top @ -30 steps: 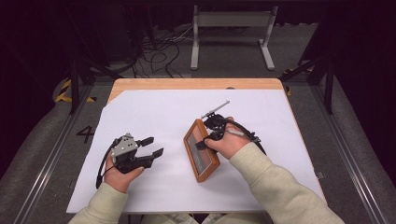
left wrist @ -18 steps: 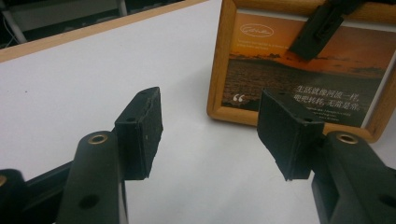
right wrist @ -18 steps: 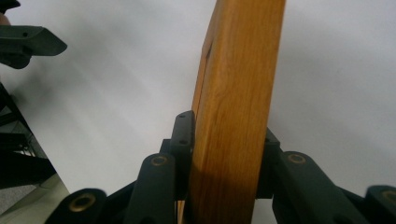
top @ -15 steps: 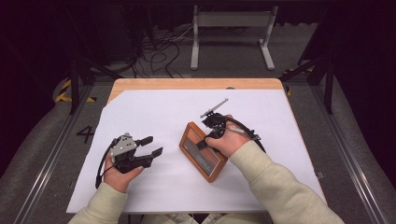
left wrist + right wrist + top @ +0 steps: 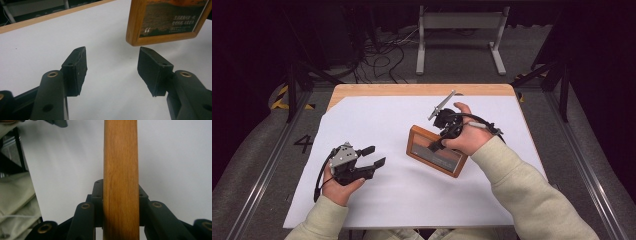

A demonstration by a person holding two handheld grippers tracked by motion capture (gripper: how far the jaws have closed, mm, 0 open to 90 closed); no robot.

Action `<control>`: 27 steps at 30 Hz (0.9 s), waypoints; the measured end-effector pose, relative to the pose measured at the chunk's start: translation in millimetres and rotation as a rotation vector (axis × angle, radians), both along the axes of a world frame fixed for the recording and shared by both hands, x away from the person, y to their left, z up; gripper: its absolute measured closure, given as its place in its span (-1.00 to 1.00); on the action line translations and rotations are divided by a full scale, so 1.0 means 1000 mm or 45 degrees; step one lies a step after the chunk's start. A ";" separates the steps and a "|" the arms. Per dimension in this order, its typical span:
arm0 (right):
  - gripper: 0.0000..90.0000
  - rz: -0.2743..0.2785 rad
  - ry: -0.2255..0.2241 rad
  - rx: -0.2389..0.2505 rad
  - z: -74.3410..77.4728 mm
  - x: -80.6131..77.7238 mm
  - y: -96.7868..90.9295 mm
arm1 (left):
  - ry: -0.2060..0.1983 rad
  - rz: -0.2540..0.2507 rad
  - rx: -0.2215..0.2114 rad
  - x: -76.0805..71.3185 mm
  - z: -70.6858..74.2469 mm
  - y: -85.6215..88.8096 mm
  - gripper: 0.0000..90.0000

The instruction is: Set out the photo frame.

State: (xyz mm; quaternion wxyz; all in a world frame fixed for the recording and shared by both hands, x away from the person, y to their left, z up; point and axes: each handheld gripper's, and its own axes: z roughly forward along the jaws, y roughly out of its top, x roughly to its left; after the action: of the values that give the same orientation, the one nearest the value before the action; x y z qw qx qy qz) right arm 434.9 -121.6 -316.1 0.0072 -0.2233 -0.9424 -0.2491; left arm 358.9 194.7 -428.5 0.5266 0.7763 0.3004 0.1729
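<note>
The right gripper's (image 5: 120, 202) black fingers (image 5: 98, 195) clamp the wooden frame's edge (image 5: 120, 170) above white paper (image 5: 175, 157).

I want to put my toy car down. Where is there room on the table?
The white sheet is bare behind the left gripper, and also in front of the picture frame. It is crowded around the frame, clamped in the right gripper.

Open white sheet (image 5: 412, 120) all round, blocked only by the frame (image 5: 432, 152) just ahead of the left gripper (image 5: 373, 156), mid-table.
</note>
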 end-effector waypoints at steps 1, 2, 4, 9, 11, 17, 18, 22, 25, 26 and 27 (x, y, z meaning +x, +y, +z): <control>0.58 0.068 -0.025 0.000 0.005 0.001 -0.001 | -0.005 0.001 0.000 0.000 0.000 0.000 -0.09; 0.58 0.068 -0.025 0.000 0.005 0.001 -0.001 | -0.004 -0.001 0.004 0.000 0.000 0.000 -0.09; 0.58 0.171 -0.051 -0.015 0.010 0.002 -0.001 | 0.000 -0.001 -0.001 0.000 0.000 0.000 -0.09; 0.58 0.296 -0.083 -0.070 0.011 0.006 -0.002 | 0.000 -0.002 -0.002 0.001 0.000 0.000 -0.09; 0.58 0.338 -0.094 -0.096 0.010 0.007 -0.002 | -0.003 -0.002 0.001 0.001 0.000 0.000 -0.09; 0.58 0.435 -0.041 -0.153 0.000 0.014 -0.004 | -0.001 -0.006 0.000 0.002 0.000 -0.001 -0.10; 0.58 0.441 -0.032 -0.155 -0.002 0.015 -0.004 | -0.001 -0.006 0.000 0.003 0.000 -0.001 -0.10; 0.57 0.493 -0.006 -0.164 -0.012 0.017 -0.003 | 0.003 -0.008 -0.002 0.003 -0.001 -0.002 -0.10; 0.57 0.515 0.026 -0.172 -0.020 0.019 -0.001 | 0.000 -0.009 0.002 0.003 -0.001 -0.002 -0.10; 0.57 0.526 0.031 -0.180 -0.023 0.019 0.000 | 0.000 -0.010 0.004 0.004 -0.001 -0.002 -0.10; 0.57 0.540 0.037 -0.180 -0.026 0.019 0.001 | -0.002 -0.011 0.005 0.004 -0.001 -0.002 -0.10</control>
State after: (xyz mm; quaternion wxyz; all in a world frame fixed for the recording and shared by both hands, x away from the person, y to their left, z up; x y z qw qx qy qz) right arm 454.0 -120.6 -341.8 0.0572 -0.0238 -0.9831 -0.1723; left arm 362.7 192.4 -429.2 0.5262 0.7783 0.2964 0.1719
